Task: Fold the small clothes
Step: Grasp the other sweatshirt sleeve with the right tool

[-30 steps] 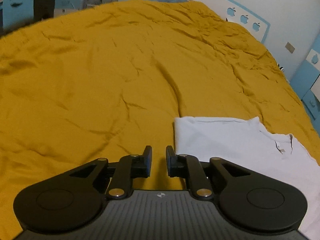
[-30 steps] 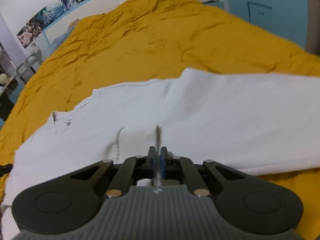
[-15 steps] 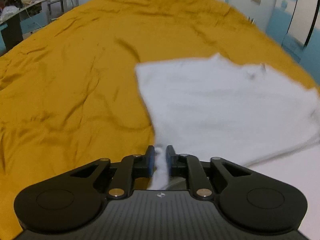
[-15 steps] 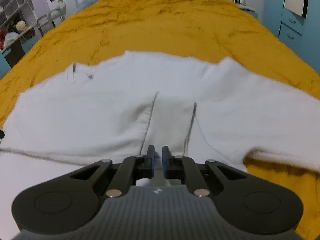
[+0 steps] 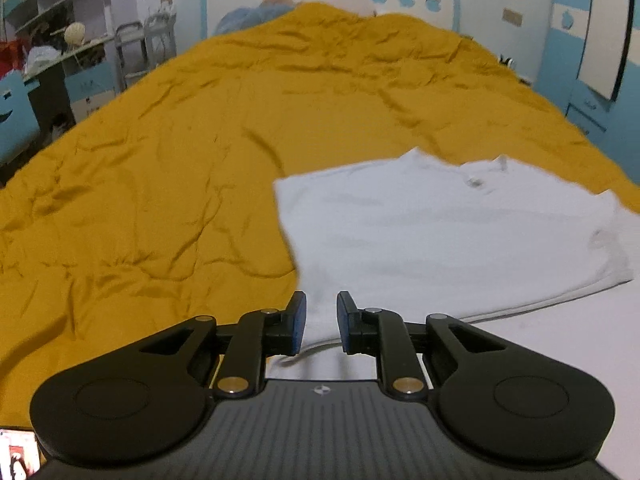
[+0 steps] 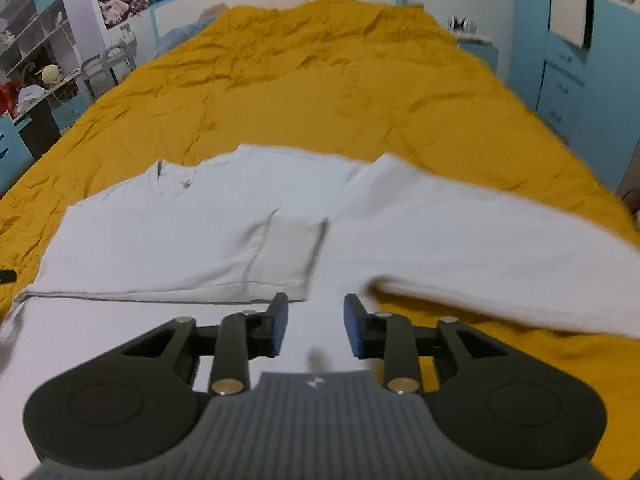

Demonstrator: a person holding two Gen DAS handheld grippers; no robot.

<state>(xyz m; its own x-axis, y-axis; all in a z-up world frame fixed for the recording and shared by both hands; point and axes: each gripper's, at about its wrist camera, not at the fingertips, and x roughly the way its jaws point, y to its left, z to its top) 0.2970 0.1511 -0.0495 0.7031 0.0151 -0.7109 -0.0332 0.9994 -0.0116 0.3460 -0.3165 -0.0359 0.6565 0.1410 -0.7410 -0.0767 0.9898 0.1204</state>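
A white long-sleeved shirt (image 5: 432, 232) lies flat on the mustard-yellow bedspread (image 5: 180, 168). One side is folded over the body, and its collar (image 5: 476, 180) faces the headboard. My left gripper (image 5: 321, 322) is open just above the shirt's near left edge, holding nothing. In the right wrist view the shirt (image 6: 200, 236) shows with one sleeve (image 6: 500, 252) stretched out to the right over the bedspread (image 6: 340, 92). My right gripper (image 6: 316, 324) is open over the shirt's lower part, holding nothing.
The bed runs to a white and blue headboard (image 5: 328, 0) with a blue pillow (image 5: 256, 12). Shelves and a desk (image 5: 52, 52) stand on the left. Blue drawers (image 6: 568, 92) stand on the right. A small dark object (image 6: 8, 277) lies at the shirt's left.
Both grippers have opened; the right one was shut on the shirt fabric a second ago. The left gripper has swung from the bare bedspread over the shirt's left edge. The shirt now lies released.
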